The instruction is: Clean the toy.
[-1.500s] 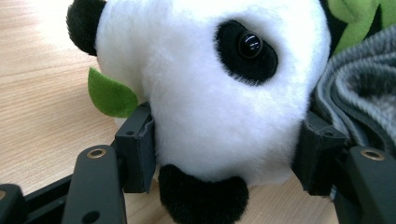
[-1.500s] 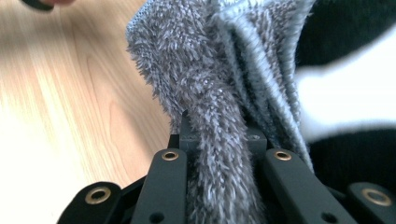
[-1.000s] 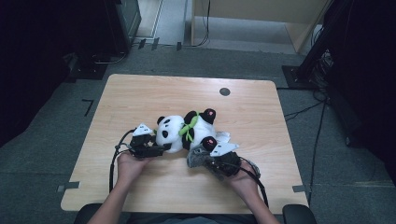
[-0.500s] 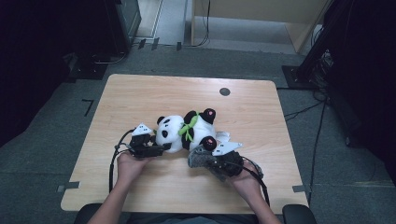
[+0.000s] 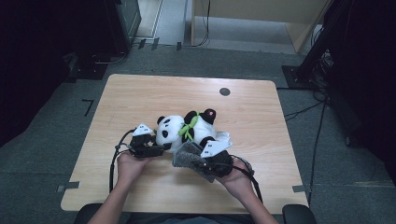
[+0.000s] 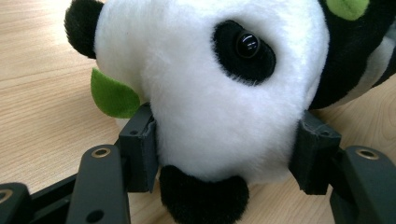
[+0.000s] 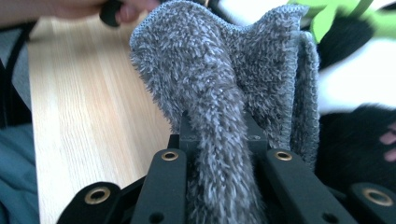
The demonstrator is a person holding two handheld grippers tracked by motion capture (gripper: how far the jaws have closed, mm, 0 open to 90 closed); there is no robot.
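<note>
Left gripper (image 6: 224, 154): jaws clamped on panda's head (image 6: 210, 93)
Right gripper (image 7: 219, 135): pinching grey cloth (image 7: 224, 79)
Panda (image 5: 187, 130): table (image 5: 140, 93) centre, lying flat
Cloth: at panda's 6 o'clock, touching

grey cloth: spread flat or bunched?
Bunched. The grey cloth hangs in folds, pinched by the right gripper beside the panda.

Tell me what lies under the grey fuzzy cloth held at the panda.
Under the grey fuzzy cloth the high view shows bare light wooden table at its near edge; the black-and-white plush panda lies just beyond. Whatever the cloth covers is hidden. The right gripper pinches it.
</note>
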